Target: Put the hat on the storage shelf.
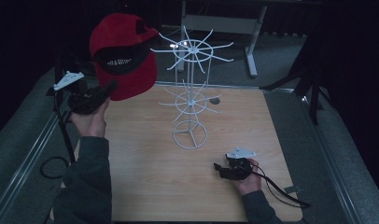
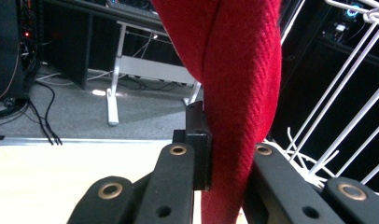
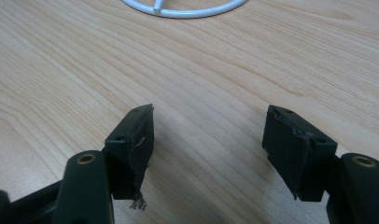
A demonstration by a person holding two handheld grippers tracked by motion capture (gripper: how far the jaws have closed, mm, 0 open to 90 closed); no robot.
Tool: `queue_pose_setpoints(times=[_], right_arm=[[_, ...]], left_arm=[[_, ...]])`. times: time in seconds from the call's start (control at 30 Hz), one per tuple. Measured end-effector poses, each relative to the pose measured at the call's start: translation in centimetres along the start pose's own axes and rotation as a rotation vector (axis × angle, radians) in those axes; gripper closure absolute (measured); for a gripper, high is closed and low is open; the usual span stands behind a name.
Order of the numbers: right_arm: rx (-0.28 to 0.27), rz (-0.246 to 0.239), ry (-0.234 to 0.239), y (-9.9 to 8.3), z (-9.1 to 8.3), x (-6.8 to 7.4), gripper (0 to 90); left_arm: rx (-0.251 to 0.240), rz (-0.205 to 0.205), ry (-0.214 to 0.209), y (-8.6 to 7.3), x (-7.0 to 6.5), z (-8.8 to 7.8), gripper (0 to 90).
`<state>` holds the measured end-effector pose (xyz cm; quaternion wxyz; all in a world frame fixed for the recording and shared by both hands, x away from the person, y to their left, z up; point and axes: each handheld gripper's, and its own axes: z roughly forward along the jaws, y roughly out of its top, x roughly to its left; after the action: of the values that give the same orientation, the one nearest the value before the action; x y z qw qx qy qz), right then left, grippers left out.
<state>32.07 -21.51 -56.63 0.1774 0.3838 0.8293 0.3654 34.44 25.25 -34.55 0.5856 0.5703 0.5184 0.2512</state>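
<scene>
Left tongs (image 1: 108, 88) are clamping the red cap (image 1: 124, 56) by a fold of its fabric, holding it raised above the desk's (image 1: 145, 186) far-left corner. In the left gripper view the red cloth (image 2: 239, 93) is running pinched between the two black jaws, with the rack's white wires just beside it on the right. Cap is hanging next to the top ring of the rack (image 1: 191, 88), its brim near the outer prongs; touching or not, cannot tell. Rack is standing upright at desk centre, toward the far edge, round base flat on the wood. Right tongs (image 1: 219, 169) are resting low at the near-right part of the desk, jaws standing wide apart with nothing between them, bare wood showing in the gap (image 3: 206, 140). Rack base (image 3: 183, 9) is lying well ahead of them. Open desk is spreading between both hands and in front of the rack base.
</scene>
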Motion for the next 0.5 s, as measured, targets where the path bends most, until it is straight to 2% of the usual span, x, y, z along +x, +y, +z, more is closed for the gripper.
queue_pose_setpoints(times=[0.5], right_arm=[[-0.001,0.0,-0.001,-0.02,-0.01,0.02,33.5]], left_arm=[[-0.031,0.005,-0.034,0.44,-0.52,-0.33,86.1]])
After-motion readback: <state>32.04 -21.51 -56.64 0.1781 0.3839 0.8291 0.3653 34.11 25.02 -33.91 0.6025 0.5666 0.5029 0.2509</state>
